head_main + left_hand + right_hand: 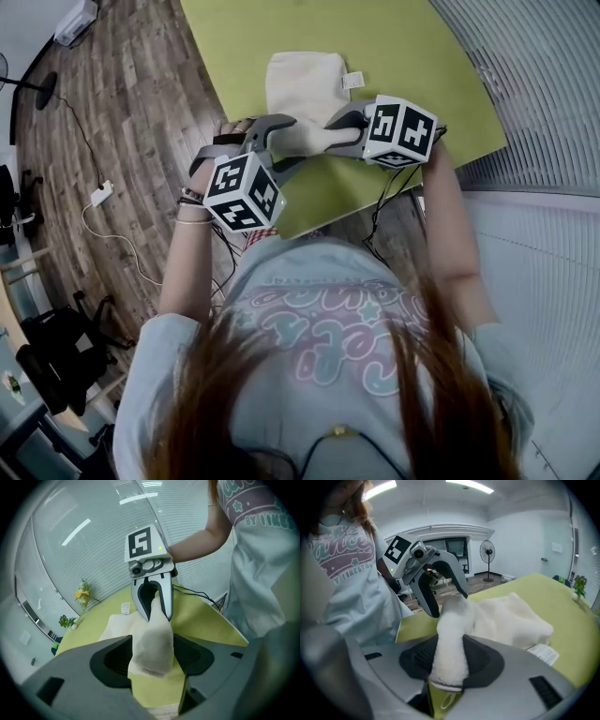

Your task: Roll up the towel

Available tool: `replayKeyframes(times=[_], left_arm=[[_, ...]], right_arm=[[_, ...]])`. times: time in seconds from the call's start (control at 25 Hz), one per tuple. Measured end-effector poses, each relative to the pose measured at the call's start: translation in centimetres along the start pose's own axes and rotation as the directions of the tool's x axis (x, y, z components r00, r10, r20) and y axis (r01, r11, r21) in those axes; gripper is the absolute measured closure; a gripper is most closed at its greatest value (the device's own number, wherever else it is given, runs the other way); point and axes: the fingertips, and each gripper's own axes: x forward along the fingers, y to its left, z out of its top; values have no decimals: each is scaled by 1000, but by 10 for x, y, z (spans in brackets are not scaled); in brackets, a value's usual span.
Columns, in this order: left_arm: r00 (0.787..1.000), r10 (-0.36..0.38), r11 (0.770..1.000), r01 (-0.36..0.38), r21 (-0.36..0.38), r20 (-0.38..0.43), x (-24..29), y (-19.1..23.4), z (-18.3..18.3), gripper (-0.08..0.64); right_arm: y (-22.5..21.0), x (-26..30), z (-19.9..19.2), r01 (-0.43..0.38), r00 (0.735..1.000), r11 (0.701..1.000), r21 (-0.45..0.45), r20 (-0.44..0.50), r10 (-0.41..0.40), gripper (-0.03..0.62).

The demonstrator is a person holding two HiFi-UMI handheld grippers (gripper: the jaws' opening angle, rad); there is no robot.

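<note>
Lying loose between the spread, released jaws of the left gripper, the rolled edge of the cream towel runs to the right gripper, whose jaws clench its other end, the unrolled rest lying beyond both on the green table.

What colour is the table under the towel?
The table under the towel is yellow-green, clearest in the head view.

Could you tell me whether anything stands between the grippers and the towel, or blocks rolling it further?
Nothing visible does. The rolled end of the towel lies between the open jaws of the left gripper, and the right gripper is shut on it. Ahead lies only the towel's own flat part on the table.
</note>
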Motion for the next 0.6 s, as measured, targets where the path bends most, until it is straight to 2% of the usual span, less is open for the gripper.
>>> replayKeyframes(times=[0.2, 0.32, 0.44, 0.52, 0.6], left_arm=[[999, -33, 999, 33, 5, 18, -13, 2, 12, 313], [998, -49, 997, 51, 60, -35, 6, -4, 8, 307], [995, -23, 996, 31, 87, -97, 29, 0, -5, 307], [994, -33, 997, 39, 60, -106, 34, 2, -10, 310], [992, -71, 997, 72, 10, -103, 35, 2, -11, 339]], right_arm=[[-3, -4, 2, -64, 998, 997, 41, 17, 63, 449], [-5, -5, 2, -103, 994, 991, 85, 29, 101, 449], [-5, -4, 0, -124, 992, 986, 115, 40, 120, 449], [-6, -3, 1, -119, 993, 986, 114, 41, 115, 449], [-5, -4, 4, -80, 996, 994, 81, 40, 77, 436]])
